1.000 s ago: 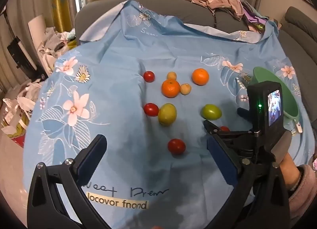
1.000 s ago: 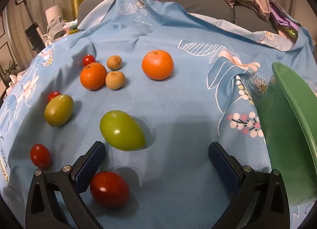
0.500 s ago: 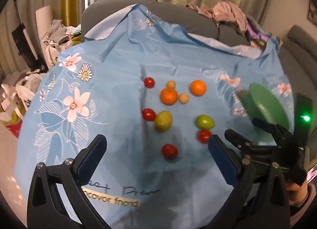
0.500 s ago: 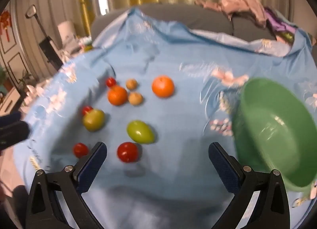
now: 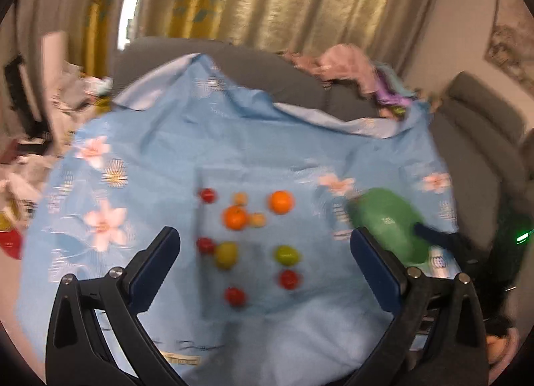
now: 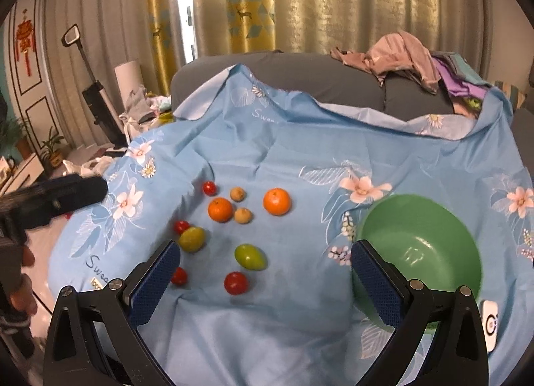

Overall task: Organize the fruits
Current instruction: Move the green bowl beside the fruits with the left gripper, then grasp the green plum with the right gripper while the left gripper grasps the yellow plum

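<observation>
Fruit lies loose on a blue flowered cloth (image 6: 300,155): two oranges (image 6: 277,201) (image 6: 220,209), two green fruits (image 6: 250,256) (image 6: 191,238), several red tomatoes (image 6: 236,283) and two small brown fruits (image 6: 242,215). An empty green bowl (image 6: 421,254) sits to their right; it also shows in the blurred left wrist view (image 5: 388,224). My left gripper (image 5: 263,269) and right gripper (image 6: 263,272) are both open and empty, held high above the near edge of the cloth.
A grey sofa (image 6: 300,79) with piled clothes (image 6: 407,55) stands behind the cloth. A small white device (image 6: 489,324) lies beside the bowl. The cloth's near and left edges drop off toward the floor. Clutter and a vacuum (image 6: 100,109) stand at left.
Both grippers have pulled back and risen away from the fruit, so the whole spread and the bowl now show. The fruit has not moved. Both jaws stay open.
</observation>
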`<action>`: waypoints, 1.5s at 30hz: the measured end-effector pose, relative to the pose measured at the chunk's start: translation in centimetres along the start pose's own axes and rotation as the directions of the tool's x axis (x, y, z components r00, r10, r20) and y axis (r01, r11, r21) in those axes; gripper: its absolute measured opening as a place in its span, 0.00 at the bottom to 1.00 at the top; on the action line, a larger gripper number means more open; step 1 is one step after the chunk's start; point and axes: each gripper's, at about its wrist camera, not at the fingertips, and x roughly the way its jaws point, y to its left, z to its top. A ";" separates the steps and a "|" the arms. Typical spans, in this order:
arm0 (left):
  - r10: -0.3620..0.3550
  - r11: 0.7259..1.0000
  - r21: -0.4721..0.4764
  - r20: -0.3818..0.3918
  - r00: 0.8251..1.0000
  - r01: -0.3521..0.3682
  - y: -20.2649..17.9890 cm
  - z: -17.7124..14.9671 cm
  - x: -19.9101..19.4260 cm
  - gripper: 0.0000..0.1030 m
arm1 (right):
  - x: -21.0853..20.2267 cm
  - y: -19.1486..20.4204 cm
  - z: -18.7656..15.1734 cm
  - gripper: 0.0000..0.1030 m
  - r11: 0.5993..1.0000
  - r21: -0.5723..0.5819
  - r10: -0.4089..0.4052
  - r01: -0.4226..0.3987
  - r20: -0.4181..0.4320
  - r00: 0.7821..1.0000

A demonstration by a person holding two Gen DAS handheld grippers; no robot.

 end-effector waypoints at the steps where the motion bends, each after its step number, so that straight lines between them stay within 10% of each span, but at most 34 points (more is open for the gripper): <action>1: -0.028 1.000 0.006 -0.010 1.000 0.029 -0.2 0.2 -0.1 0.99 | -0.1 0.1 0.0 1.00 1.000 -0.006 0.001 -0.001 0.003 1.000; 8: -0.068 0.996 0.056 -0.063 0.996 0.072 -1.3 0.0 0.0 0.99 | -0.9 0.4 0.2 1.00 0.999 -0.030 -0.016 0.016 0.010 1.000; 24: 0.257 0.952 0.182 -0.048 0.965 -0.244 -1.5 0.5 0.1 0.99 | -2.1 1.8 1.2 1.00 0.996 -0.084 -0.008 0.007 -0.009 1.000; 45: 0.274 0.942 0.210 -0.025 0.961 -0.263 -2.6 0.1 -0.1 0.99 | -2.0 2.0 1.4 1.00 0.996 -0.089 -0.011 0.010 -0.012 1.000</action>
